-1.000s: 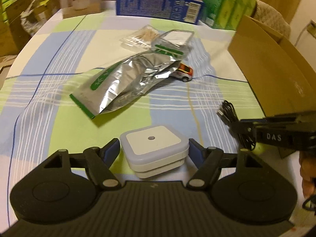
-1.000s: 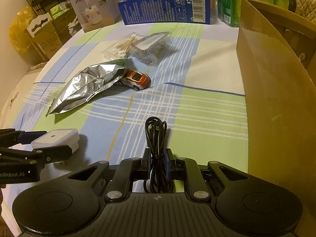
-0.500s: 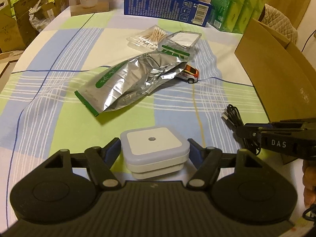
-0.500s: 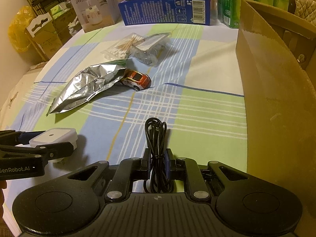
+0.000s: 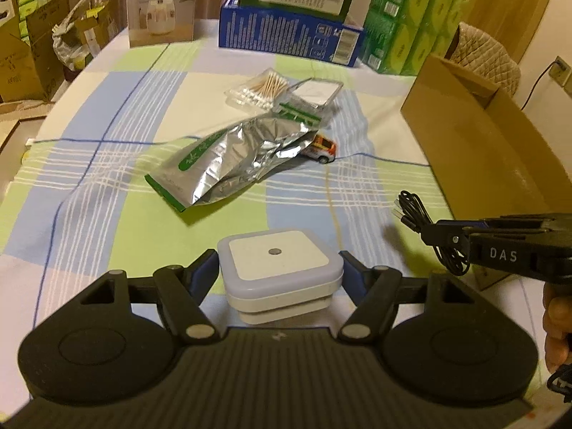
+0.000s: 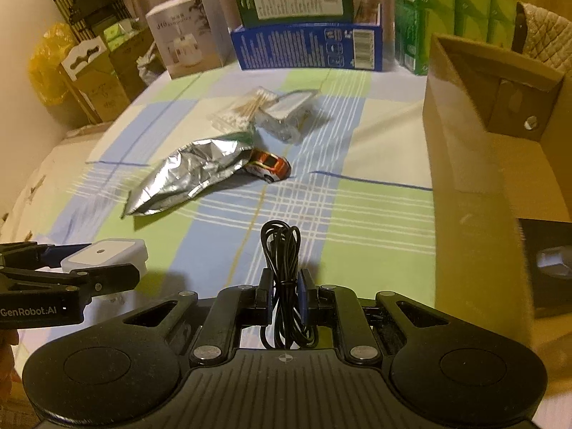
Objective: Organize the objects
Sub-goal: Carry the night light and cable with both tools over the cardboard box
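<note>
- The left gripper is clamped on a square white plug light; its blue pads press the light's two sides, and the light is held above the checked cloth.
- The right gripper is clamped on a bundled black cable, which stands upright between the pads and loops out past the fingertips.
- Seen from the left wrist, the right gripper comes in from the right at about the same height, the cable sticking out of its tip.
- Seen from the right wrist, the left gripper lies low on the left with the light in it.
- Ahead of both grippers on the cloth lies a foil bag, with a toy car touching its far right end.
- Beyond the bag are cotton swabs and a clear box, side by side.
- An open carton stands just right of the right gripper.
</note>
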A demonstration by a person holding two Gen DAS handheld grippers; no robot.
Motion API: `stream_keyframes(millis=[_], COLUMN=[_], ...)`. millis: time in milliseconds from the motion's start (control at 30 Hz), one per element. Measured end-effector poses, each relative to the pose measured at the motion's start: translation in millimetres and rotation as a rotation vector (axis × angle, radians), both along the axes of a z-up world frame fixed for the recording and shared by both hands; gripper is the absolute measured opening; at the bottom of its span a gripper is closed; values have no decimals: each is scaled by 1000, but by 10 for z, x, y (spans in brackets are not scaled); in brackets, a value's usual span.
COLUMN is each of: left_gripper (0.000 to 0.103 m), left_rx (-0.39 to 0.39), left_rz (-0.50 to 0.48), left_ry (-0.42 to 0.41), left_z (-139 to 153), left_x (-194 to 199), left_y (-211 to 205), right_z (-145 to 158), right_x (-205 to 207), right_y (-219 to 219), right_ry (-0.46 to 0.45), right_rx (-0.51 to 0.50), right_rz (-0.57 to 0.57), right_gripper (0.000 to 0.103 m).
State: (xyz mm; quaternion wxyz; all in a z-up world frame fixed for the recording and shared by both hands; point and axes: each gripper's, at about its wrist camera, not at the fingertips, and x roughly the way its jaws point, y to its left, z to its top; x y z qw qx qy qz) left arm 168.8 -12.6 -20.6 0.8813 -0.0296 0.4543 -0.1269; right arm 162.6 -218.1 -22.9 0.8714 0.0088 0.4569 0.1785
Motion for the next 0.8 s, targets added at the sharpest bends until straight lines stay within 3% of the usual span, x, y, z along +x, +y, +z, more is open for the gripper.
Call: stream_keyframes(millis=[400,800], left_gripper=[68,68], left_rx=[-30,-45], left_rz=[-23,-79], left_ry=[-71,-136], left_z=[552,966], left_x=[-448,-750], left_y=[-175,-508], right_z=[635,1044], right_x=[-465,-801], right_y=[-224,-619], right_ry=[-91,-156], right_rx=[39,60], right_rz=[-41,-99], right_gripper=[10,10])
